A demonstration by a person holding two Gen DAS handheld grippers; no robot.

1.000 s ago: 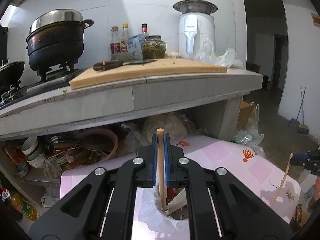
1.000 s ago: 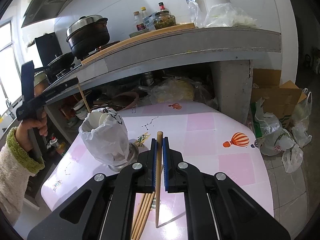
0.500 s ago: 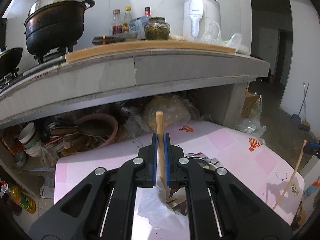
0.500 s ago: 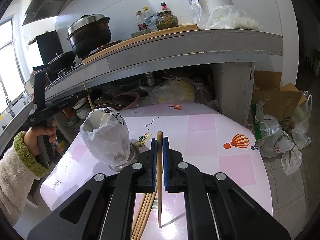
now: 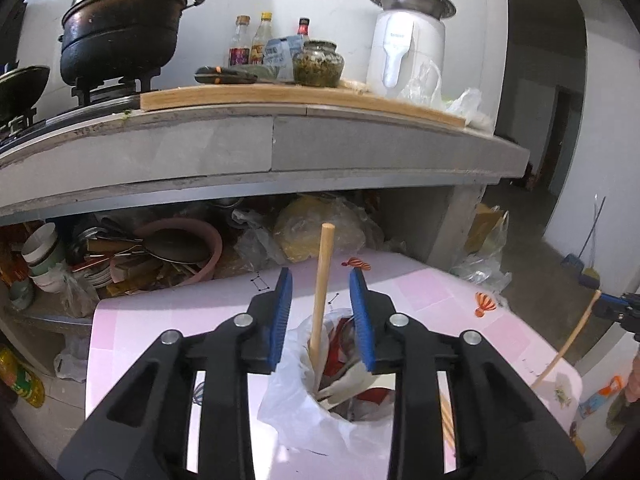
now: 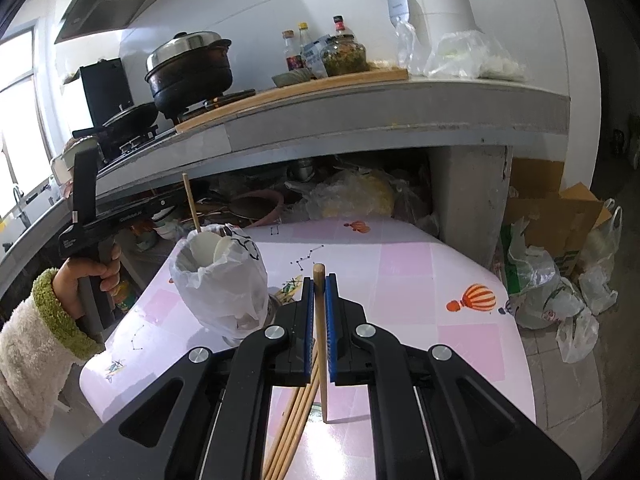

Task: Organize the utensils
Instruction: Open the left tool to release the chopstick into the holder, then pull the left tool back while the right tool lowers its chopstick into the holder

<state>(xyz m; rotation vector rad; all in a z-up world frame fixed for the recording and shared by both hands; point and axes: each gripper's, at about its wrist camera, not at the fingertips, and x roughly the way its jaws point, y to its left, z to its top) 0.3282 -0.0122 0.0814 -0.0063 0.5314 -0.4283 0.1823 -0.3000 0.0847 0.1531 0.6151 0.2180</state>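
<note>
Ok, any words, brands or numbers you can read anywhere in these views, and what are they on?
No text can be read clearly in either view.
White appliance: small grey brand mark on its front, too small to read.
Bottles: coloured labels, blurred.
Left gripper: white lettering along its body, seen in the right wrist view, blurred.
</note>
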